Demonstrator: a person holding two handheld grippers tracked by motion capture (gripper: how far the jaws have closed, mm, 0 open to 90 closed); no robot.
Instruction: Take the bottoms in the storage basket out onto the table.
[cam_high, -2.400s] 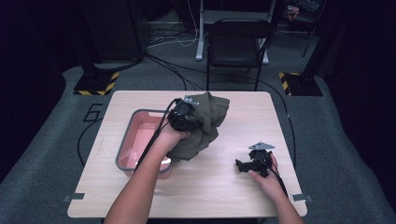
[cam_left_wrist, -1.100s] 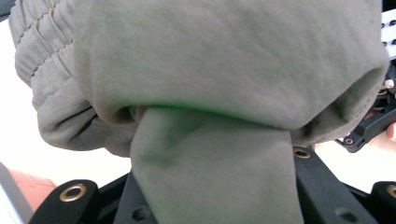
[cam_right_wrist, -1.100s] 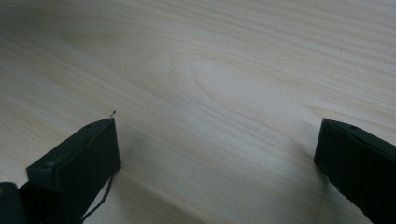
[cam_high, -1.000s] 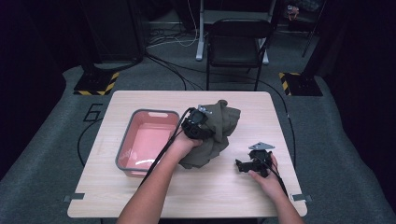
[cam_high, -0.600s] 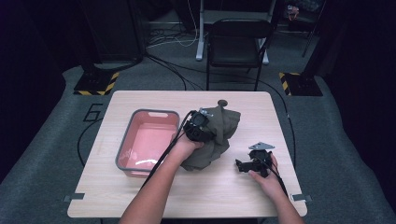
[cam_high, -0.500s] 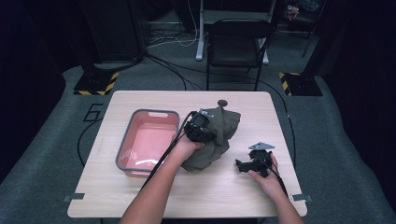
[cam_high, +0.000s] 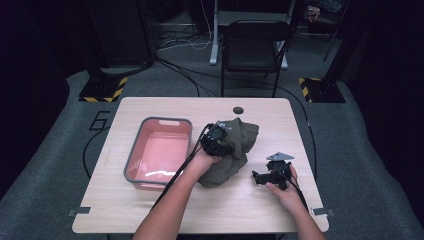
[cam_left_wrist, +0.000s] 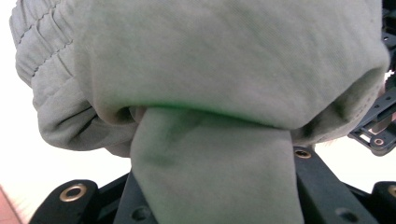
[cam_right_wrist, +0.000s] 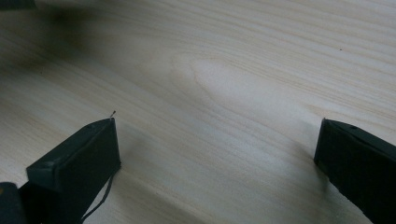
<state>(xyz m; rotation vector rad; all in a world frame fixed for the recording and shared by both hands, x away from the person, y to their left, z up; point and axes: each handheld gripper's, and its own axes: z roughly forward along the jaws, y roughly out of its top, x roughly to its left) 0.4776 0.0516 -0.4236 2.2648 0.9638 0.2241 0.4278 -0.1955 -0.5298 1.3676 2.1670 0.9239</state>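
We look down on a pale wooden table (cam_high: 150, 210) with rounded corners, standing on grey carpet in a dim room. Our left gripper (cam_high: 218, 140) sits near the table's middle, clamped on a bunched olive-green cloth (cam_high: 239, 145). From the left gripper view, a fold of the cloth (cam_left_wrist: 210, 177) runs straight down between the black jaws, which are closed tight on it, and the rest billows above, with a ribbed hem at the upper left. The bulk of the cloth rests on the table just right of a pink tub (cam_high: 161, 150) with a grey rim; whether cloth and tub touch we cannot quite tell from above.

Our right gripper (cam_high: 265, 177) lies low over the table towards the right edge, near the cloth but apart from it. The right gripper view shows its two black jaws spread wide with bare wood grain (cam_right_wrist: 210, 93) between them, holding nothing.

Open tabletop remains along the near edge, the far edge and the left of the tub. A small dark hole (cam_high: 238, 110) marks the far middle. Beyond the table stands a black chair (cam_high: 250, 50), with cables across the floor and yellow-and-black striped bases (cam_high: 102, 92) on either side.
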